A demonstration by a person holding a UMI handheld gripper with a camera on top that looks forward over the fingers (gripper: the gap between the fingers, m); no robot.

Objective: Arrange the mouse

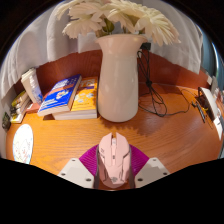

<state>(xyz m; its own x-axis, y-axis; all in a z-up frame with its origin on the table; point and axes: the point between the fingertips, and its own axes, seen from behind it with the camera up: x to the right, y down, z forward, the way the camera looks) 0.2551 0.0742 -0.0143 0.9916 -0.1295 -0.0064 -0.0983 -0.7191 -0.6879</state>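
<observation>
Holding the pink mouse [114, 158] pinched between its two fingers, the gripper [113, 176] seems mid-carry over the wooden desk [170, 130], and should next set it down short of the white vase [118, 78] at twelve o'clock.

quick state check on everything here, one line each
mouse: upright, between the claw fingers, both pads against its sides
claw: shut on the mouse
vase: upright on the desk, holding flowers
books: lying flat, closed, beside the vase
cable: loose across the desk
</observation>
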